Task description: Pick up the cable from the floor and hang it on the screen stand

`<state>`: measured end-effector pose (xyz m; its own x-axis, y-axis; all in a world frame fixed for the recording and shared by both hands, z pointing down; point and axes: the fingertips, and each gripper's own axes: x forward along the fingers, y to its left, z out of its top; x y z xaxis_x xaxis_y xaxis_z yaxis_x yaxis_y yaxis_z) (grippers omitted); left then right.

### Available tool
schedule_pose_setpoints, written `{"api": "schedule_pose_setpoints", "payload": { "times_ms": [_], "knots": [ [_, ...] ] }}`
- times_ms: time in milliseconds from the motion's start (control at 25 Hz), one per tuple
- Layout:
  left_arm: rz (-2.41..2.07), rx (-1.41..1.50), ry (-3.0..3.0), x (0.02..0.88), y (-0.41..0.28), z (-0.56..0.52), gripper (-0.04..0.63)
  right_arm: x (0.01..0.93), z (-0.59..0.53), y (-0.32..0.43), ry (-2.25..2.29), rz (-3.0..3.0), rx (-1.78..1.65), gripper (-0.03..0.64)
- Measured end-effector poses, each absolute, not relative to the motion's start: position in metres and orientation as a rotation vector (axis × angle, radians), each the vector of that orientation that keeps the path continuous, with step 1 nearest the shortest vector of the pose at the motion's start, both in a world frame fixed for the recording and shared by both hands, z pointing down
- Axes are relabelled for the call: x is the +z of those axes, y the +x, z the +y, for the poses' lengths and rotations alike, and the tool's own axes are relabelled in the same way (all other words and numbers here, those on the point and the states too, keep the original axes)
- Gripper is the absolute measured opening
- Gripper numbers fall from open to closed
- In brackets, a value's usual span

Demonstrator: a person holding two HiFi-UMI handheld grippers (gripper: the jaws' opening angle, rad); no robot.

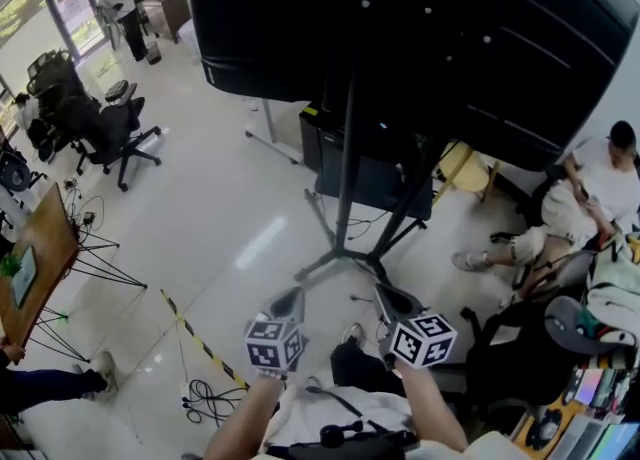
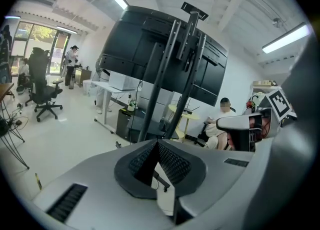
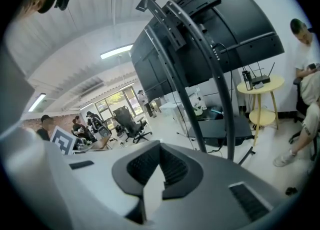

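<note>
currently the left gripper [image 1: 288, 300] and right gripper [image 1: 393, 300] are both closed and empty, side by side before the screen stand [image 1: 346, 168]. the cable [image 1: 207, 398] lies coiled on the floor [image 1: 230, 198].

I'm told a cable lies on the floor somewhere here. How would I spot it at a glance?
Start at the big black screen and follow its stand down to the pale floor. Left of the stand's feet runs a yellow-and-black striped tape; the cable lies at its near end. It is a loose black tangle of loops, alone on open floor.
</note>
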<state>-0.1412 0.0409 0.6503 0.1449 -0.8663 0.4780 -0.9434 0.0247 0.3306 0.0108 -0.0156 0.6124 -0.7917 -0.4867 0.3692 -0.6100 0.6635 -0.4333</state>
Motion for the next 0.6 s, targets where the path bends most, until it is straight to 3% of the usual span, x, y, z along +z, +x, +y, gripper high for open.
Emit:
{"api": "schedule_pose_setpoints", "payload": {
  "times_ms": [600],
  "knots": [
    [-1.752, 0.291, 1.734, 0.729, -0.163, -0.131, 0.005, 0.614, -0.172, -0.001, 0.797, -2.675, 0.779, 0.005]
  ]
}}
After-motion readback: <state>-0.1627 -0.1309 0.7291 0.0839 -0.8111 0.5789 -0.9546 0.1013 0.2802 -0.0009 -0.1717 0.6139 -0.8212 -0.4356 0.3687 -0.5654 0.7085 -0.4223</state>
